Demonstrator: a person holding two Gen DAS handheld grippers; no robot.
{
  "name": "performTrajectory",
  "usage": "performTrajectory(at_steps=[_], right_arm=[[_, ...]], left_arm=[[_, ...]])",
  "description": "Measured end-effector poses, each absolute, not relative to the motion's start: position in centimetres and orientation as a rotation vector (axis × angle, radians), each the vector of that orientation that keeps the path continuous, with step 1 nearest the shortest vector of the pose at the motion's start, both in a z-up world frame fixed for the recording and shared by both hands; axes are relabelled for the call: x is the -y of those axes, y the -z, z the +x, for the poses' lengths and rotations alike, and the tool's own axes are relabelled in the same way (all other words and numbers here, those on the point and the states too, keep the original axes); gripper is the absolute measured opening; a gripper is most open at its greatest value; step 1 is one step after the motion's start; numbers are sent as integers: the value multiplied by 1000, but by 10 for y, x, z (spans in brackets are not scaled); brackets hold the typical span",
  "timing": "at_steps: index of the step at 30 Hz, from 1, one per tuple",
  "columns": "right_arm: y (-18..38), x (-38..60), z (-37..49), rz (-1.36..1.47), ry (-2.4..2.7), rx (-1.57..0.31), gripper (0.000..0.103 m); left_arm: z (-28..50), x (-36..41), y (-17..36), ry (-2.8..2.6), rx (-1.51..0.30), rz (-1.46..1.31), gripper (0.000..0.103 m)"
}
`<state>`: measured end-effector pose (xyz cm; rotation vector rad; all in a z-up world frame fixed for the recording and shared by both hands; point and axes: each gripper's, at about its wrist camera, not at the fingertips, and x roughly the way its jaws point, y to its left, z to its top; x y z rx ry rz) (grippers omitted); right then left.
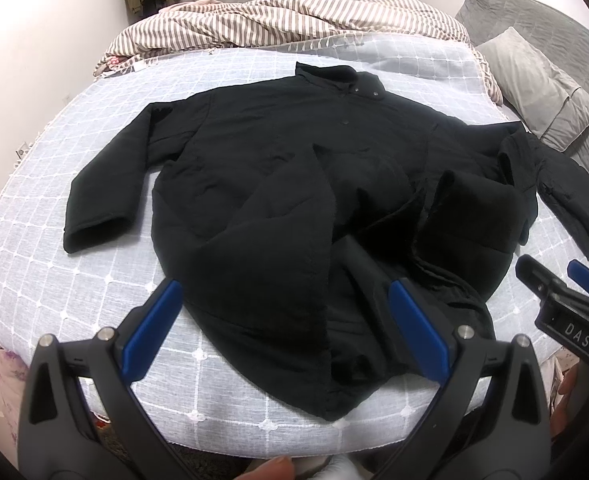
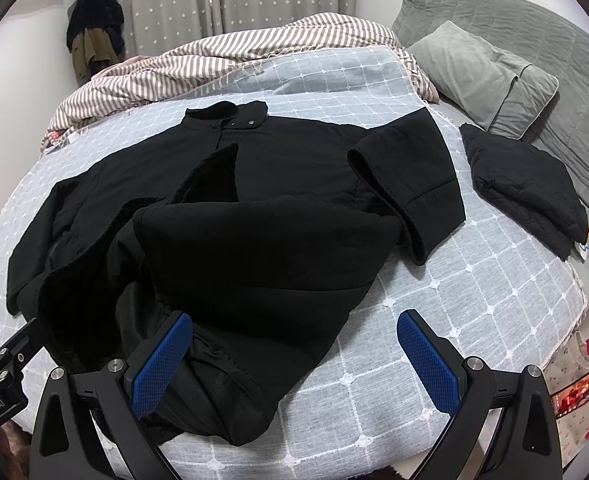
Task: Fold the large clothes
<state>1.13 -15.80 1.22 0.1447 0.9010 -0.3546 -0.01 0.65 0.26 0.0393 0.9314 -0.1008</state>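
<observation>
In the left wrist view, the black coat lies on the grey checked bedspread, its long axis running from the collar at the far side to the hem at the near edge, between the spread fingers of the left gripper. In the right wrist view, the coat again points collar-away, its lower front rumpled, while the right gripper hangs spread wide and empty over the hem.

Black coat: matt padded cloth shell, fleecy lining at the turned-back hem, small shiny metal snaps at the collar. Bed cover, lower left of frame: pale woven cloth with a raised white grid. Striped blanket, top centre: soft cloth. Grey pillow, upper right: smooth matt fabric. Gripper pads: blue textured plastic or rubber on matt black plastic arms, bright metal pins.
</observation>
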Motion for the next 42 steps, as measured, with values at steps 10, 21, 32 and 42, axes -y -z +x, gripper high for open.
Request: performTrajectory(at_steps=[10,21,32,42], right_arm=[[-9,155,14,137,352,-910,103],[-4,170,17,125,352,-913,103],[9,189,49,200,229,-961,103],[11,151,84,255,119,-897,102]], left_arm=[[1,-13,-2,87,-926,26,102],[7,-44,-10,65,-796,-44,102],[33,-45,4,202,-866,-16,102],[37,-9,13,305,-851,55,102]])
